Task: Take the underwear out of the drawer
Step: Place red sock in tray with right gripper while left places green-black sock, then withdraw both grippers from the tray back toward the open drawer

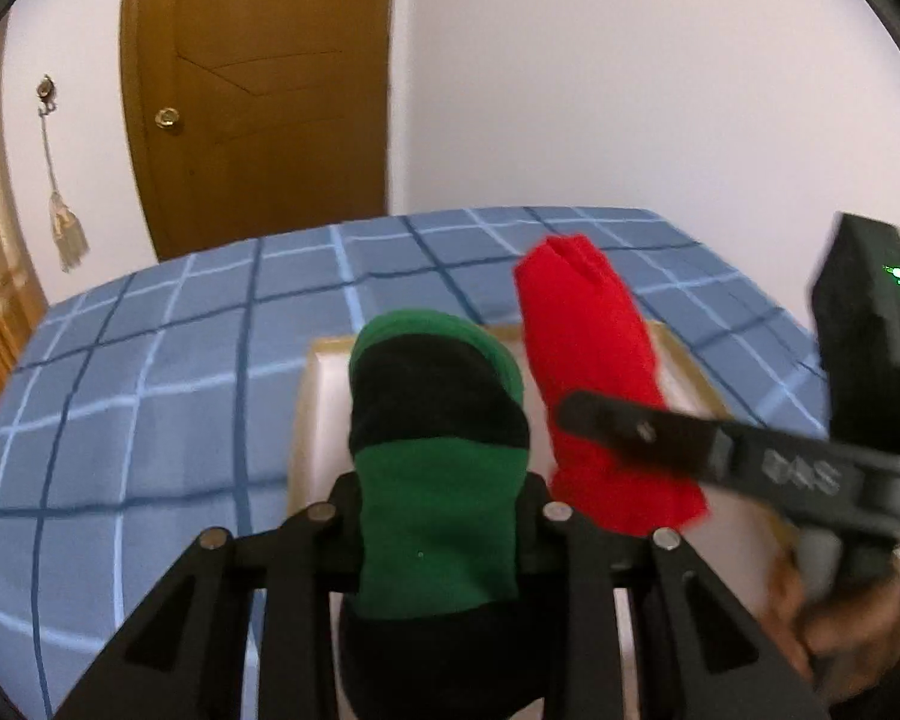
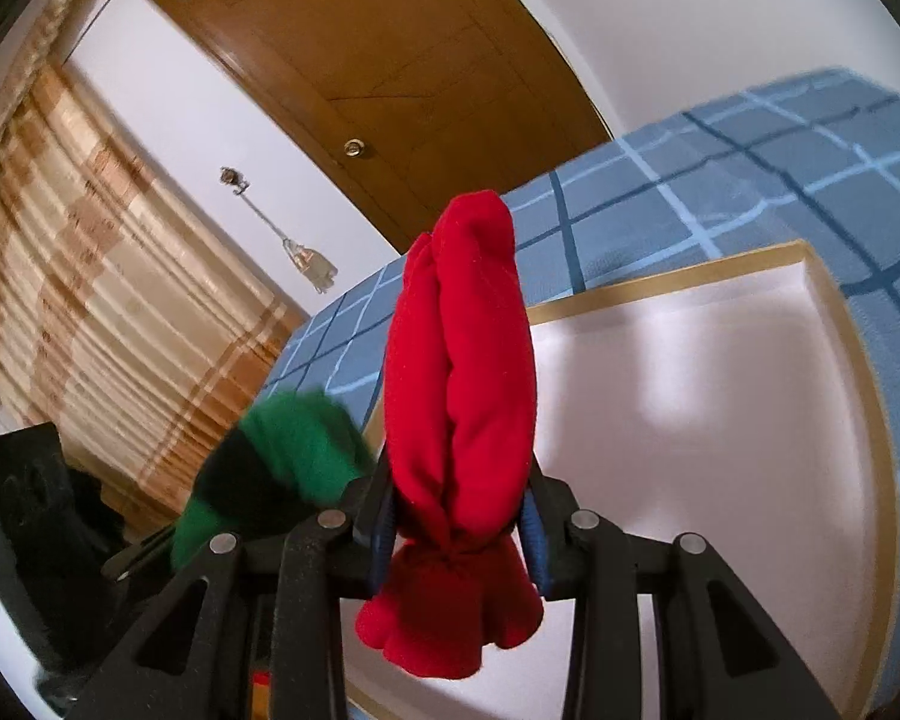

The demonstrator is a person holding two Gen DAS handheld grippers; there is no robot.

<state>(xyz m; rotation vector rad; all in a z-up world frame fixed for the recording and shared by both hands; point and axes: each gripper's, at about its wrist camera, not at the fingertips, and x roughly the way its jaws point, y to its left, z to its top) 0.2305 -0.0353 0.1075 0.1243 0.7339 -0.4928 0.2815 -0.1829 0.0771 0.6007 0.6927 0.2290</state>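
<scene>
Clamping one rolled garment each, the left gripper (image 1: pixel 438 510) grasps the green-and-black underwear (image 1: pixel 435 420) and the right gripper (image 2: pixel 459 531) grasps the red underwear (image 2: pixel 462 348), both rolls held above the one white drawer (image 2: pixel 720 372) by the blue checked bed (image 1: pixel 150 360). Only the right wrist view shows the striped curtain (image 2: pixel 90 300); both show the one brown door (image 1: pixel 258 90).

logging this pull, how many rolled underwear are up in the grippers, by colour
Red: 1, the red roll clamped in the right gripper
Green and black: 1, the green-and-black roll clamped in the left gripper
Total: 2, both held above the white drawer
</scene>
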